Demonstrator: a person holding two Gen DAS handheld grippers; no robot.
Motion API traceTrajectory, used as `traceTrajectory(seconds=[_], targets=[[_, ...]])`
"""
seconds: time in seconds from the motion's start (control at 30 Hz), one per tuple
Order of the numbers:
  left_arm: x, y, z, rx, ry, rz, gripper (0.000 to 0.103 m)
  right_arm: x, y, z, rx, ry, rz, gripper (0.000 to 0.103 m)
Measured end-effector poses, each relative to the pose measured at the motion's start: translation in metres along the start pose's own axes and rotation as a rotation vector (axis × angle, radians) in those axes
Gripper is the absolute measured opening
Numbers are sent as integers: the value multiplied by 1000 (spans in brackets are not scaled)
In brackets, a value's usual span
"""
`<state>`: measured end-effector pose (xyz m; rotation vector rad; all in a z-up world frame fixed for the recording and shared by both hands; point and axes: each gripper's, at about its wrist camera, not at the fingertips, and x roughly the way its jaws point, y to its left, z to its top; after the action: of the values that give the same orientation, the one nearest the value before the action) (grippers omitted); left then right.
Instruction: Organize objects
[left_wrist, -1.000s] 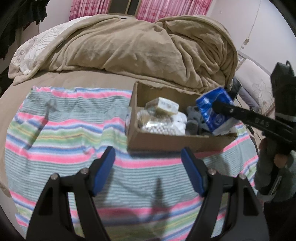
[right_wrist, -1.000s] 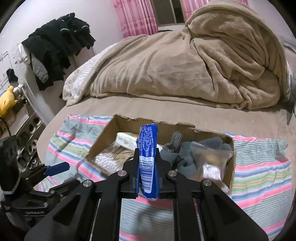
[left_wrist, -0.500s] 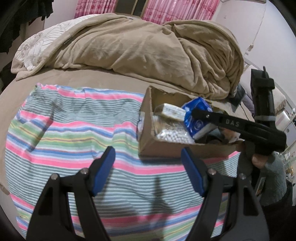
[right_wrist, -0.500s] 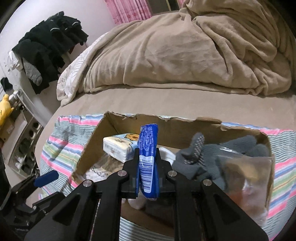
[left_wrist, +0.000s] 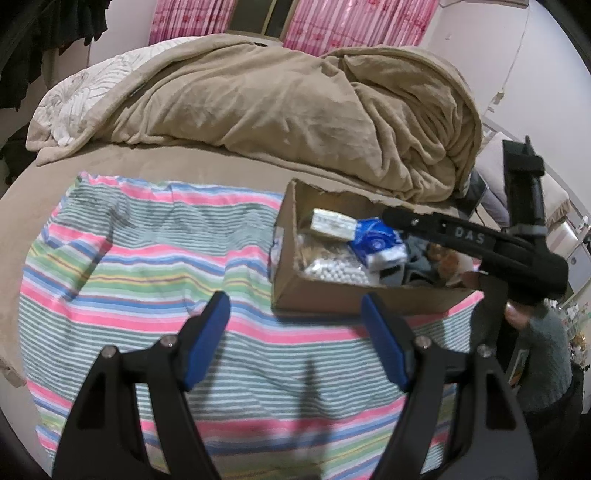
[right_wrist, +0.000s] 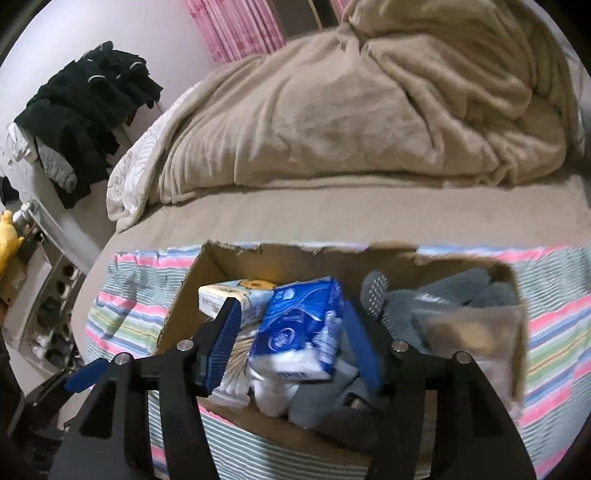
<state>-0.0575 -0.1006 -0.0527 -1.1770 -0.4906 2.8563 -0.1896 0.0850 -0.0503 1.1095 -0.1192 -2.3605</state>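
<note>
Right gripper (right_wrist: 291, 339) has let go, jaws now wide, and the blue tissue pack (right_wrist: 299, 328) lies in the cardboard box (right_wrist: 236, 254). Left gripper (left_wrist: 295, 339) still hangs wide open over the striped cloth (left_wrist: 147, 258).

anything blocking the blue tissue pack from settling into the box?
Nothing visible. The blue tissue pack already lies in the cardboard box, on other items, between the right gripper and its open jaws.

The cardboard box (left_wrist: 354, 295) is viewed from farther back across the striped cloth (left_wrist: 147, 273) by the left wrist; the same box (right_wrist: 280, 258) is looked into from close above by the right.
</note>
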Motion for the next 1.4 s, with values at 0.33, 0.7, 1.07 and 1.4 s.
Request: traceTrajectory(seconds=[0.33, 0.7, 1.07, 1.4], targets=[[-17, -19, -1, 20, -10, 5, 75, -35, -3, -17, -32, -7, -19, 61], [-42, -41, -10, 47, -24, 12, 75, -78, 2, -42, -74, -18, -33, 62], [-65, -60, -28, 80, -30, 36, 75, -110, 6, -62, -67, -25, -60, 62], [-84, -79, -45, 115, -25, 50, 75, -143, 16, -85, -96, -26, -97, 63]])
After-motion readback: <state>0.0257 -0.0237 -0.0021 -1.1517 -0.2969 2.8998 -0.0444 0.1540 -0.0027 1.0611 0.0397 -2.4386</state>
